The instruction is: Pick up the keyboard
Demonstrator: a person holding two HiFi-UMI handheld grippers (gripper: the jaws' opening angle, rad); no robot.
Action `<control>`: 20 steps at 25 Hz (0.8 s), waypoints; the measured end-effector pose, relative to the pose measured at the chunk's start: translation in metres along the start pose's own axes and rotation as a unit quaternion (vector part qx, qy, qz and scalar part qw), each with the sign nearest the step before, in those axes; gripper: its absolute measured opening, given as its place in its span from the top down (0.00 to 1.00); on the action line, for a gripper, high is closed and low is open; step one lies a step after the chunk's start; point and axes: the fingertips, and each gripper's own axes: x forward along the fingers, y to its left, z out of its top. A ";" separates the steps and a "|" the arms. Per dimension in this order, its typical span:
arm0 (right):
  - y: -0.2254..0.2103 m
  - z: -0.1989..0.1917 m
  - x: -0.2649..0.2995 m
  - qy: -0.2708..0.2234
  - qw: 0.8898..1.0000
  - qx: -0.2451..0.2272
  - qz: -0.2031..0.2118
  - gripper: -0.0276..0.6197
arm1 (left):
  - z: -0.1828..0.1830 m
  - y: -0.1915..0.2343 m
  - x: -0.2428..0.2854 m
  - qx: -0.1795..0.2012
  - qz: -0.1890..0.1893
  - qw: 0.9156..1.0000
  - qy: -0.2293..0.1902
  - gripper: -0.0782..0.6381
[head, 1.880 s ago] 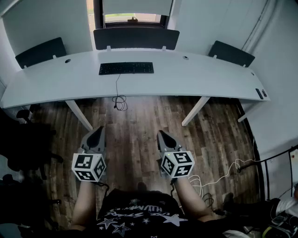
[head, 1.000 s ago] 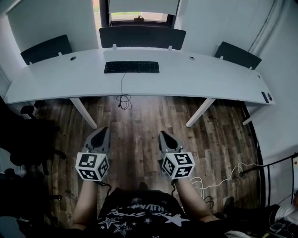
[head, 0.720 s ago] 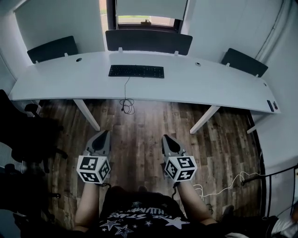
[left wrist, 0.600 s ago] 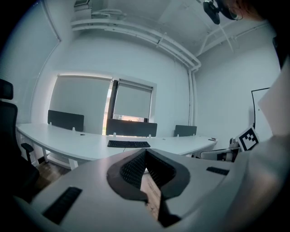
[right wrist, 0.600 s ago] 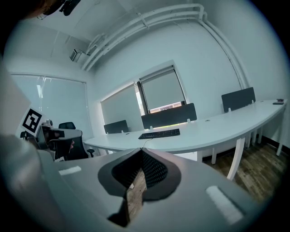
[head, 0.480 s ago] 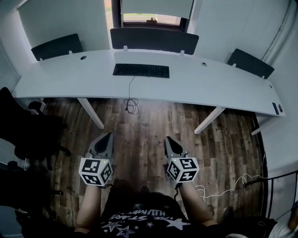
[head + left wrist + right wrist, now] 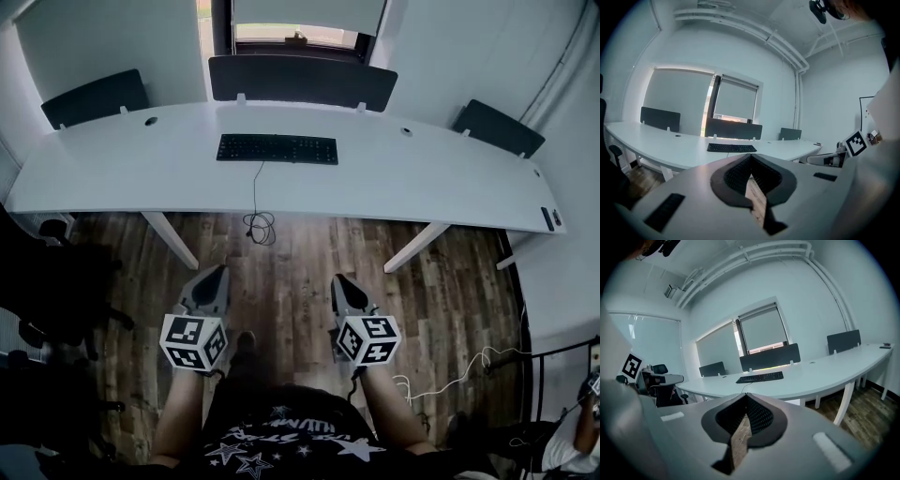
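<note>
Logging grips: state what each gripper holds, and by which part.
Nothing held. Left gripper and right gripper are shut, empty; the keyboard lies on the desk.

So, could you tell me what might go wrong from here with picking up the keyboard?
The keyboard cable hangs coiled over the desk edge; lifting could tug or snag it.
The left gripper and right gripper are both shut and short of the desk; unopened, they would likely just push the keyboard.
</note>
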 end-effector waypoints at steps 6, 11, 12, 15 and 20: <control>-0.001 0.021 0.055 -0.007 1.000 -0.008 -0.029 0.95 | 0.014 0.040 0.054 -0.001 -0.028 1.000 0.008 0.88; 0.000 0.033 0.099 -0.004 0.999 -0.009 -0.047 0.95 | 0.016 0.074 0.094 -0.010 -0.043 0.999 0.027 0.88; 0.001 0.035 0.107 -0.002 0.999 -0.010 -0.050 0.95 | 0.017 0.080 0.100 -0.010 -0.046 0.998 0.030 0.88; 0.004 0.036 0.125 0.006 0.998 -0.009 -0.060 0.95 | 0.018 0.095 0.114 -0.007 -0.058 0.998 0.039 0.88; 0.011 0.037 0.153 0.012 0.997 -0.005 -0.071 0.95 | 0.020 0.123 0.135 -0.012 -0.075 0.996 0.047 0.88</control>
